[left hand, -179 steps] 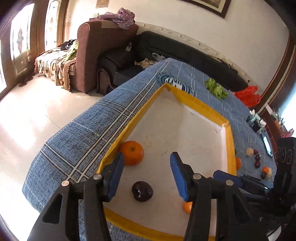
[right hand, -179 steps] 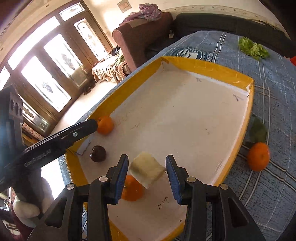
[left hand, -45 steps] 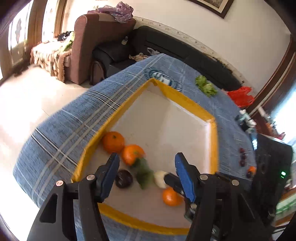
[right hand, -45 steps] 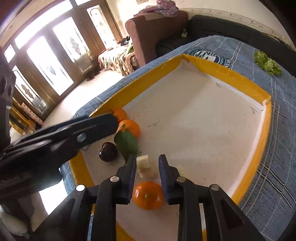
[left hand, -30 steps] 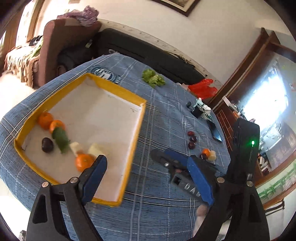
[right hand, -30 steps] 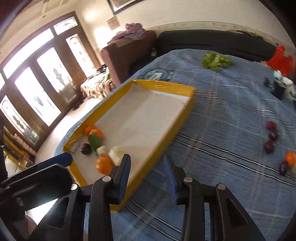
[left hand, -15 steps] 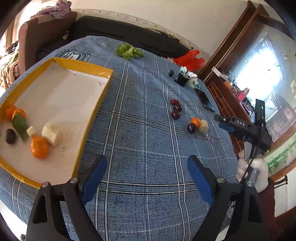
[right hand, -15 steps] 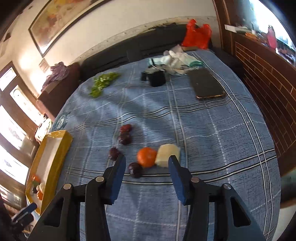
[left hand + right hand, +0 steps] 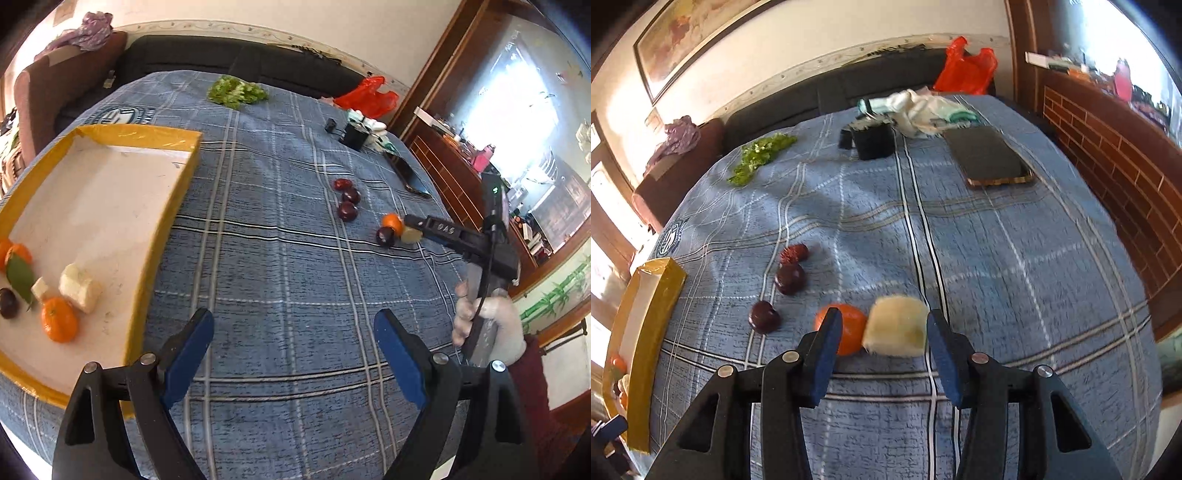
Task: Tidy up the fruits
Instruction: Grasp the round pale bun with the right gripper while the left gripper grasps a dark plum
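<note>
A yellow-rimmed white tray (image 9: pixel 162 229) at the table's left holds oranges (image 9: pixel 59 325), a dark plum (image 9: pixel 8 302), a green leaf and pale fruit chunks (image 9: pixel 79 288). On the blue cloth lie dark red fruits (image 9: pixel 790 278), an orange (image 9: pixel 846 328) and a pale chunk (image 9: pixel 897 326). My right gripper (image 9: pixel 882 350) is open, its fingers on either side of the orange and the pale chunk; it also shows in the left wrist view (image 9: pixel 417 225). My left gripper (image 9: pixel 291 354) is open and empty above the cloth beside the tray.
Green lettuce (image 9: pixel 761 155), a black box (image 9: pixel 873 142), a phone (image 9: pixel 990 157), a white cloth (image 9: pixel 923 110) and a red bag (image 9: pixel 967 68) lie at the table's far side. A dark sofa stands behind. A brick-patterned wall runs along the right.
Both grippers have left the tray. My right gripper has closed in on the orange and pale chunk, which now sit between its open fingers. My left gripper has barely moved lately.
</note>
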Available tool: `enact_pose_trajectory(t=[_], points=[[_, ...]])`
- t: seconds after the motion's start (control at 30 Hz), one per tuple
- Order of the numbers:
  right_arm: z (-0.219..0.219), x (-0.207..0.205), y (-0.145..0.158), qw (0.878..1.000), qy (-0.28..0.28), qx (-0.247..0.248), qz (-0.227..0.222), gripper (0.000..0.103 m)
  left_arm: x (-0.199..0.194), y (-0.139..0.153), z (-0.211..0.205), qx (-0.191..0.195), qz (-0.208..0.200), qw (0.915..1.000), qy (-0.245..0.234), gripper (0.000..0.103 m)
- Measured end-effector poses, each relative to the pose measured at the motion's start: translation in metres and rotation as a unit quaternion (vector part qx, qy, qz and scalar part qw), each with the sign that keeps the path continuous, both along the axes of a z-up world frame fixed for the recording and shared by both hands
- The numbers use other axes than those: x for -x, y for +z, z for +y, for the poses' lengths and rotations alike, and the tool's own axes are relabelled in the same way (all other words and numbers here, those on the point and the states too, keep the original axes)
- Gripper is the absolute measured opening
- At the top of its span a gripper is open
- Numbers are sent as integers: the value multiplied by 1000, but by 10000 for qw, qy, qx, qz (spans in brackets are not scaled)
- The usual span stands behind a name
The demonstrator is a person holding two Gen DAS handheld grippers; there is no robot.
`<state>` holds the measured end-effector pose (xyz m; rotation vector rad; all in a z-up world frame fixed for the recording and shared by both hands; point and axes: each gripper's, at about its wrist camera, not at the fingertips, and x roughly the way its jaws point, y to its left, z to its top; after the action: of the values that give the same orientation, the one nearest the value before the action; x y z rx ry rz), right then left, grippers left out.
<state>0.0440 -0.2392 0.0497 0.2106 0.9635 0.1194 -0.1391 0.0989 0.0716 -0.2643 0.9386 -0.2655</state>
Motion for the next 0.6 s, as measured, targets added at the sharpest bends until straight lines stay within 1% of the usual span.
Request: enact_pose_trajectory(t=[0.03, 0.07, 0.13, 0.17, 0.27, 0.33, 0.43, 0.5, 0.53, 0.57, 0.6], points=[[-2, 0, -4, 10000, 15, -72, 22, 51, -4, 0, -4, 44, 18, 10000, -54, 84], [-4, 1, -5, 9998, 18, -186, -37, 51, -7, 2, -9, 70, 24, 9999, -132, 75], [-7, 0, -5, 9997, 17, -225, -81, 43, -13, 7, -24, 7, -26, 9994, -349, 67], [-9, -2, -7, 9994, 87, -316, -60, 39, -15, 8, -31, -44, -65, 9991, -410, 67], [-14, 1, -10, 9984, 172, -495, -193, 39, -30, 9, -59, -222, -169, 9975, -650, 67], [-19, 4, -12, 9974, 133, -660, -258, 39, -42, 6, -82, -378, -224, 9954, -847, 67], [-28, 5, -14, 9955, 27, -910, -279, 39, -64, -5, -113, -554, -299, 9909, -1186, 67], [-31, 6, -14, 9943, -5, -1023, -313, 39, -84, -16, -133, -738, -220, 9879, -1343, 67], [-32, 6, -12, 9938, -12, -1059, -342, 39, -92, -22, -140, -814, -172, 9867, -1396, 63], [-34, 7, -11, 9934, -36, -1083, -377, 39, -99, -26, -146, -851, -128, 9855, -1460, 55], [-35, 7, -9, 9930, -60, -1106, -411, 38, -109, -32, -155, -890, -78, 9840, -1539, 49]])
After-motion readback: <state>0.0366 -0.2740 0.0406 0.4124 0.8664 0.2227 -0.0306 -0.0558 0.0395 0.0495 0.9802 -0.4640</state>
